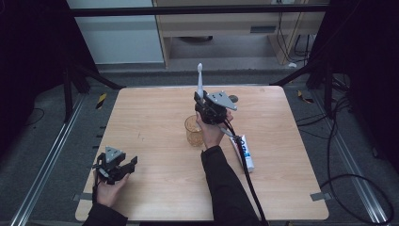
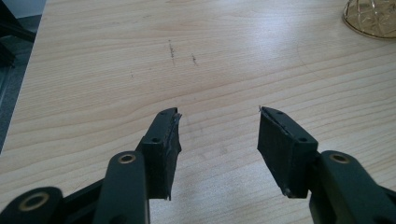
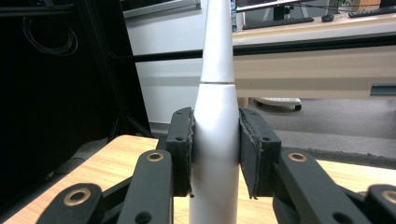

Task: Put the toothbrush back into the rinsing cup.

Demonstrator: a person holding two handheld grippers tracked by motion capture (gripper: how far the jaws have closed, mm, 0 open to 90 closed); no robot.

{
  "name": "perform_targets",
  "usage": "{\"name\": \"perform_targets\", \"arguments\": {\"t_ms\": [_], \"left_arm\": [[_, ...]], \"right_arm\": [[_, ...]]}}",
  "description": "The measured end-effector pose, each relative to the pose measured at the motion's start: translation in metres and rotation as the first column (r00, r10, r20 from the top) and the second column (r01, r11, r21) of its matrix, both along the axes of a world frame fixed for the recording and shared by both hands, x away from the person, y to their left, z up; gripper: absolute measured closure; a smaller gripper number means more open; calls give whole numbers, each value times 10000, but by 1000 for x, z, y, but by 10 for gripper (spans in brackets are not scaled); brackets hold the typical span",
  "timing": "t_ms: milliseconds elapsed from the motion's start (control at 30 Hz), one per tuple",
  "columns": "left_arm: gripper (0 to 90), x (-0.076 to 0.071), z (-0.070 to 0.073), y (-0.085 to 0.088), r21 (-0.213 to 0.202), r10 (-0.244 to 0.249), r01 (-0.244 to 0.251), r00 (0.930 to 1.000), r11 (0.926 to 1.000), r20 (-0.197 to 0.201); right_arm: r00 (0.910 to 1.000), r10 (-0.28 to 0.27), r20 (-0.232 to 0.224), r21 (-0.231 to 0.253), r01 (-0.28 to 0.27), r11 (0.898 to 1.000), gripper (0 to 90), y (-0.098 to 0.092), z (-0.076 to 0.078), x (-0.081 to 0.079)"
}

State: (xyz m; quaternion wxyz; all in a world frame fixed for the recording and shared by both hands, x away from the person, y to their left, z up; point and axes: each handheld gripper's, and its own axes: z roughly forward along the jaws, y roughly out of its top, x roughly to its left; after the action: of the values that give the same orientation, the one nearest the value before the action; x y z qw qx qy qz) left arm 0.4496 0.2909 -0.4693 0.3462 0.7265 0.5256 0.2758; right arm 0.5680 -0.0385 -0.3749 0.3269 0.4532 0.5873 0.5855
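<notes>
- Desk (image 1: 155,155): pale wood top, carrying every item below. Bare over most of its left and near parts.
- Right hand-held gripper (image 1: 201,101): raised above the middle of the desk, a little toward the far side. Jaws clamped on the thick lower body of the toothbrush; in the right gripper view both pads press its white sides. Pickup judged done.
- Left hand-held gripper (image 1: 129,165): near left part of the desk, low over the wood. Jaws about half apart, nothing between them; in the left gripper view (image 2: 218,135) bare wood shows in the gap. Judged idle, with no part in the work at present.
- Toothbrush (image 1: 199,80): white, electric type by its thick body. Upright in the right hand-held gripper, head up, off the desk, just beyond the cup. In the right gripper view (image 3: 215,140) the body runs straight up between the pads.
- Cup (image 1: 194,131): amber glass with a cut pattern, middle of the desk, just near of the held toothbrush. Upright. Appears empty.
- Toothpaste tube (image 1: 244,151): white with blue print, lying flat on the desk right of the cup, partly crossed by the gripper's cable. Untouched.
- Remaining, by judgement: the toothbrush is yet to be set down, most likely into the cup; the tube may follow.
</notes>
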Motion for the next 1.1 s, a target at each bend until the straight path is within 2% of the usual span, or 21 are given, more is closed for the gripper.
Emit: {"name": "perform_targets", "arguments": {"t_ms": [1100], "left_arm": [[462,-1,1,-1,33,27,-27,10000,10000,45]], "right_arm": [[9972,105,-734,-231,-122,9997,674,4,-35,-4]]}}
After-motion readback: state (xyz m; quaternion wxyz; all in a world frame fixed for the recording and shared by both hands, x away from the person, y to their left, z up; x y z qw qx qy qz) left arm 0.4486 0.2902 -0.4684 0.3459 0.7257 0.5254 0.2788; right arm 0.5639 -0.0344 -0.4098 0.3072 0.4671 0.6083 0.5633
